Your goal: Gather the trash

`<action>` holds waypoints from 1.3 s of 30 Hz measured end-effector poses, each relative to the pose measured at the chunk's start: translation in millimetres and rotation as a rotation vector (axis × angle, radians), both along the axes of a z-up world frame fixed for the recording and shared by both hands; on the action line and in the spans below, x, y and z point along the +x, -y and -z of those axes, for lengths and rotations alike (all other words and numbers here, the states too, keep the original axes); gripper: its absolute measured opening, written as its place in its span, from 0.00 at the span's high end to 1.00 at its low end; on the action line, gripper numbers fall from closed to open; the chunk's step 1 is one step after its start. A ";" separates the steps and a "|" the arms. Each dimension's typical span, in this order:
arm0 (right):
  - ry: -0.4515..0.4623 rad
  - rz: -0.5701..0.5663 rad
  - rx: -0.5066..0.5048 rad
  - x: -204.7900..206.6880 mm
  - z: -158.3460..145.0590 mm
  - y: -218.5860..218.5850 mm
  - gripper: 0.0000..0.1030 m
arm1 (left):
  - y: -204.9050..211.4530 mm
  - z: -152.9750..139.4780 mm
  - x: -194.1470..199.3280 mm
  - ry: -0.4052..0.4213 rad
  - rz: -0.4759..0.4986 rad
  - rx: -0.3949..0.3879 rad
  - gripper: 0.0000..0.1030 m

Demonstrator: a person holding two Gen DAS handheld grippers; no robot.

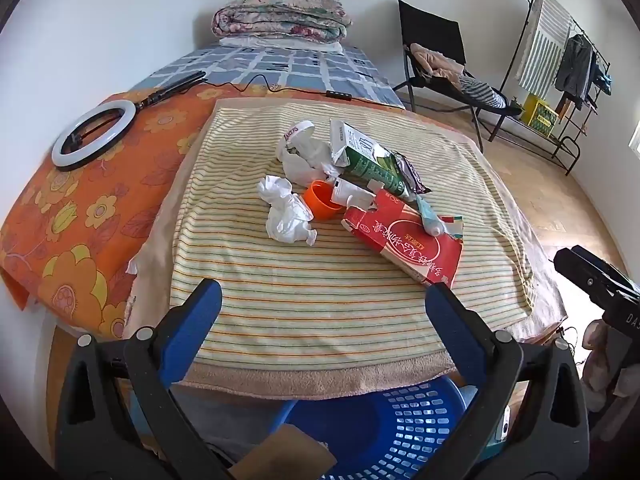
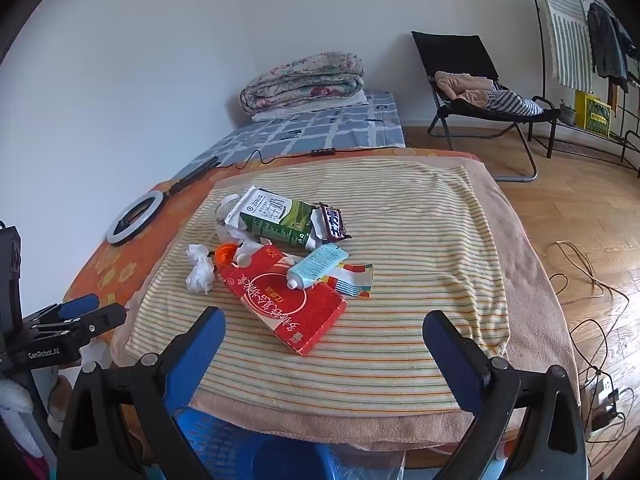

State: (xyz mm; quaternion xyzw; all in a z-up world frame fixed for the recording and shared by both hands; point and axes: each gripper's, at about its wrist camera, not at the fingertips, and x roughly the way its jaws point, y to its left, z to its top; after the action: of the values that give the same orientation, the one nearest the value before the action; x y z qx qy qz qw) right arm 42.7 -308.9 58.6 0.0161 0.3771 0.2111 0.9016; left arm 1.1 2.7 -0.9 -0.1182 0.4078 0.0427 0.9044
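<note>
We are holding both the left gripper (image 1: 322,304) and right gripper (image 2: 324,334) released and empty above the striped towel (image 1: 320,300) on the table. The trash is lying clustered mid-towel: the red carton (image 2: 286,304) looks light but stiff, best pinched across its near edge; the crumpled tissue (image 1: 286,214) should squash softly.

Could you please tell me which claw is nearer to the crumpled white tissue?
Left, probably. The crumpled white tissue lies ahead of the open left claw, slightly left. From the open right claw, it sits further off, beyond the flat red cardboard box.
</note>
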 end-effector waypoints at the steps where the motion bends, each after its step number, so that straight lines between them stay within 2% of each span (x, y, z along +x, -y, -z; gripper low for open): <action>1: -0.002 0.002 0.002 0.1 0.0 -0.2 0.03 | -2.1 0.1 0.4 -0.002 -0.004 -0.008 0.00; 2: -0.003 0.003 0.004 0.2 0.1 -0.9 0.03 | -7.5 1.9 4.0 -0.012 -0.009 -0.020 0.00; 5: 0.004 0.001 0.016 -0.4 0.4 -0.7 0.03 | -4.7 3.5 -4.9 0.031 -0.012 0.000 0.00; 10: -0.002 -0.001 0.016 -1.5 -1.2 -3.2 0.03 | -9.5 0.4 -2.0 0.016 -0.006 -0.021 0.00; 39: -0.016 -0.008 0.022 -0.3 7.3 -3.4 0.03 | -4.6 6.6 -2.4 0.013 -0.011 -0.003 0.00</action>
State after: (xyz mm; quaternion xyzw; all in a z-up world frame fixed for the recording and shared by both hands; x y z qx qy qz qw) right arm 42.4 -305.5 51.4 0.0262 0.3818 0.2188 0.8976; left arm -1.3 7.3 -7.6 -0.1223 0.4015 0.0464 0.9065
